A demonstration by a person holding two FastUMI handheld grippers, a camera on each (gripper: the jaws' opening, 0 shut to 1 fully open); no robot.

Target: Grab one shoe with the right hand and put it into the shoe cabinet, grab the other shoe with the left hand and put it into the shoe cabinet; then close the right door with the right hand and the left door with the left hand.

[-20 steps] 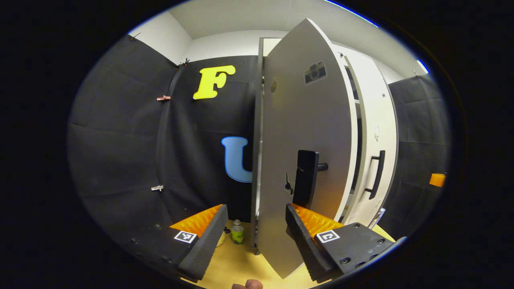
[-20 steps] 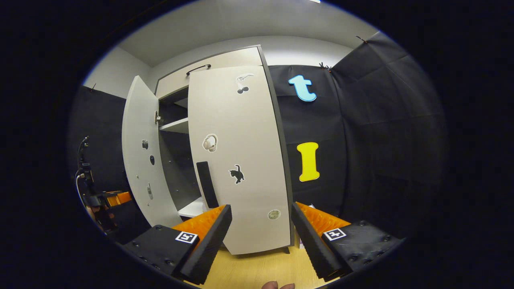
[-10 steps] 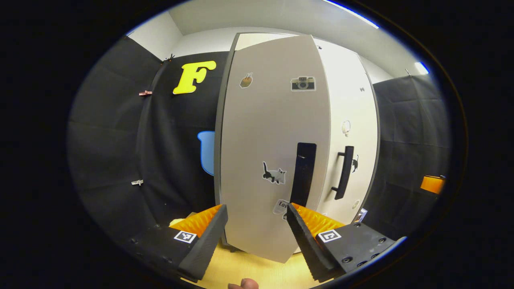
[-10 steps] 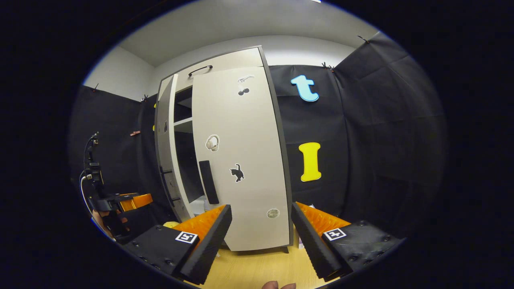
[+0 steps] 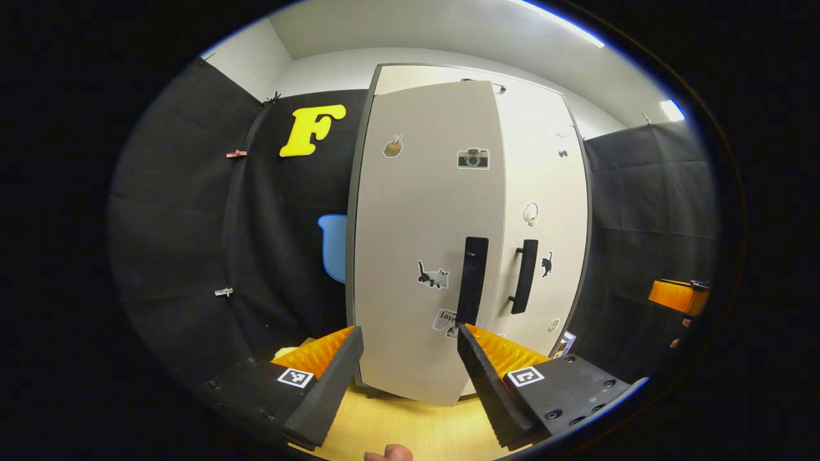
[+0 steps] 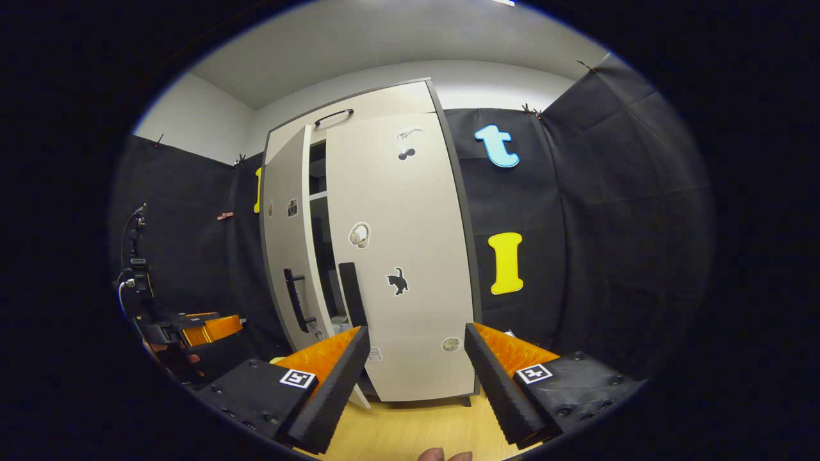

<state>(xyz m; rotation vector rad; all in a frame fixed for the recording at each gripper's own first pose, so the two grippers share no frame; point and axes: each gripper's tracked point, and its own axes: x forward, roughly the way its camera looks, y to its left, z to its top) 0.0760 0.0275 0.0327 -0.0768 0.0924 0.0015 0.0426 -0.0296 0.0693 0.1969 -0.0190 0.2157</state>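
1. Straight ahead of both grippers stands the tall pale two-door shoe cabinet on the light wooden floor.
2. Its sticker-covered left door stands slightly ajar in the right gripper view, a dark gap showing between it and the right door.
3. That sticker-covered right door lies flush with the cabinet front.
4. Each door carries a black vertical bar handle: the left one, the right one.
5. At the bottom of its own view, the left gripper has its jaws spread, holding nothing, before the left door's lower edge.
6. Likewise the right gripper has jaws spread and empty, facing the right door's lower edge.
7. Whether the shoes are inside cannot be told.
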